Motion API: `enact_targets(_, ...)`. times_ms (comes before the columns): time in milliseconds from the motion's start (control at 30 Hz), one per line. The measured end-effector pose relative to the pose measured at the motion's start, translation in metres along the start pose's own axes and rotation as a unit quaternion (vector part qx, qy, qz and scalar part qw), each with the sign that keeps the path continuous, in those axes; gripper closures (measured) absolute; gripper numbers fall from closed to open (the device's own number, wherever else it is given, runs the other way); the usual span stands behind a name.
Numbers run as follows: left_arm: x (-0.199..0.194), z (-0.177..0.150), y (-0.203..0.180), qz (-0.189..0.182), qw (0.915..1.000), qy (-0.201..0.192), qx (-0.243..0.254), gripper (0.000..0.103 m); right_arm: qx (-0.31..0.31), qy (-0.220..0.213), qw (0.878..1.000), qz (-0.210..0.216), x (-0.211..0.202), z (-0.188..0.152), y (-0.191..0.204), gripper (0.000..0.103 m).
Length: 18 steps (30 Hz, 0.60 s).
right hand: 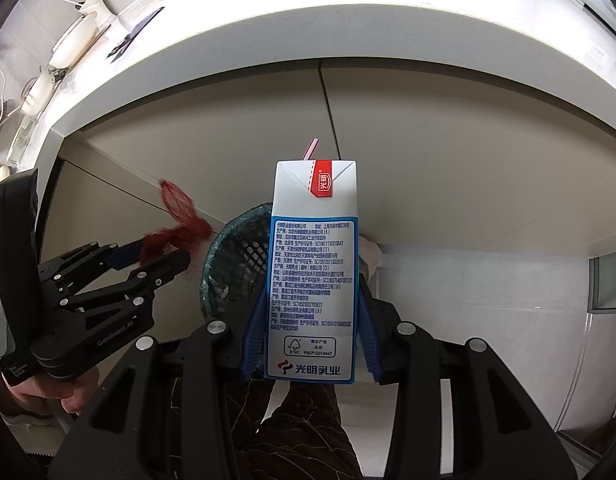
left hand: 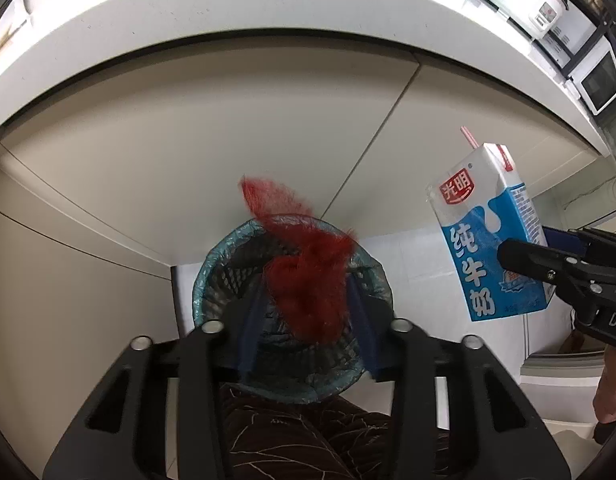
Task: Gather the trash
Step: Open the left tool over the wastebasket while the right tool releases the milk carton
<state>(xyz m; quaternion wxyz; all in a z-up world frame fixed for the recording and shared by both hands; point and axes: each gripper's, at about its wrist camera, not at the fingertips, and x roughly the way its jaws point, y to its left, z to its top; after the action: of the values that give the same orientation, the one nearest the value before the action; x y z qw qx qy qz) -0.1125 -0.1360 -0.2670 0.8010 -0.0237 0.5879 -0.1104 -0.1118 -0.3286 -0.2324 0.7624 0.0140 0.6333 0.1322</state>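
Left wrist view: the left claw (left hand: 308,304) points steeply down over a round black mesh waste bin (left hand: 228,276) lined with a blue-green bag, which stands on a pale tiled floor (left hand: 420,256) at the foot of beige cabinet doors (left hand: 228,132). A wad of red netting (left hand: 308,280) lies between the blue pads (left hand: 250,332), which stand apart and do not press it; whether it touches either pad cannot be told. The wad hangs above the bin's mouth.

Right wrist view: the right claw (right hand: 313,312) is clamped on a blue-and-white milk carton (right hand: 313,264), held upright, printed side panel toward the camera, a pink straw (right hand: 310,149) at its top. The carton sits beside and above the bin. The white counter (right hand: 268,40) edge arches overhead. A hand (right hand: 48,390) holding the left claw's handle shows at lower left.
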Motion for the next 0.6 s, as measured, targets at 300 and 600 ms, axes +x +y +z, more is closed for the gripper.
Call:
enact_targets(300,-0.02,-0.002,0.022,0.013,0.9989,-0.021,-0.04,0.021,-0.019,0.007,1.0,0.014,0.014,0.007,0.016,0.064)
enact_targets(600,-0.048,-0.006,0.061,0.034,0.9952,-0.042,-0.081,0.006,-0.065,0.025,0.997,0.021,0.045,0.013,0.05,0.064)
